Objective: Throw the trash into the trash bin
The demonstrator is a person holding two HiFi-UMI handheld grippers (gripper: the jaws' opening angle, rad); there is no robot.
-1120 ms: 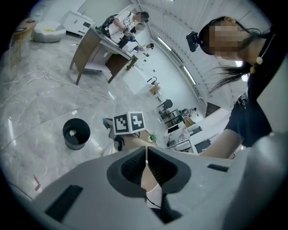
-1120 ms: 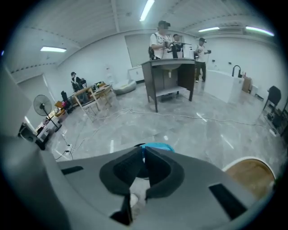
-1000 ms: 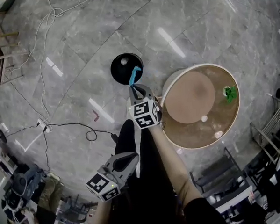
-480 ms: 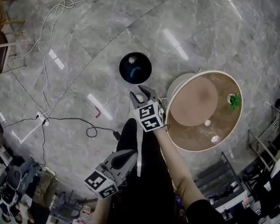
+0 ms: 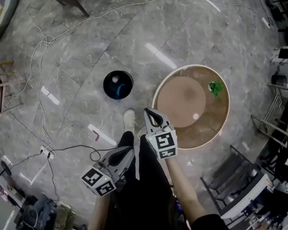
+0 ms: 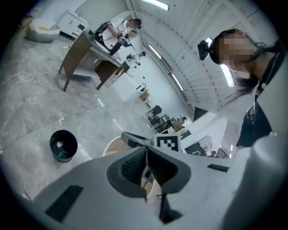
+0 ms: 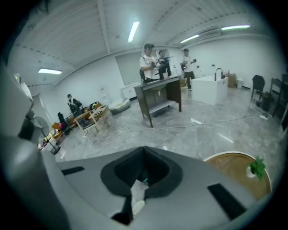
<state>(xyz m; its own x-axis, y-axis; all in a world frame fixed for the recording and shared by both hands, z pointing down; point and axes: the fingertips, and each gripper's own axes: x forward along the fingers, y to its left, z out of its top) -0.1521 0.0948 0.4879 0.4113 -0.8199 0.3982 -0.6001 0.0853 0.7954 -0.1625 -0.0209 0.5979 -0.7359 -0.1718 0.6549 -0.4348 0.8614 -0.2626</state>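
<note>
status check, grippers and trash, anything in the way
Left gripper shut, empty; right gripper shut, empty. Blue trash in the trash bin beside a white wad. Green piece on the round table. Floor cable off left, not blocking.

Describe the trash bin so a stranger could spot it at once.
Start at the big round wooden table on the grey marble floor. Left of it in the head view, standing apart, is a small round black trash bin. It alone is a dark open tub, with a white scrap and a blue scrap inside.

Bin (image 5: 106,90) left of table (image 5: 181,99) (trash (image 5: 115,79) inside)
</note>
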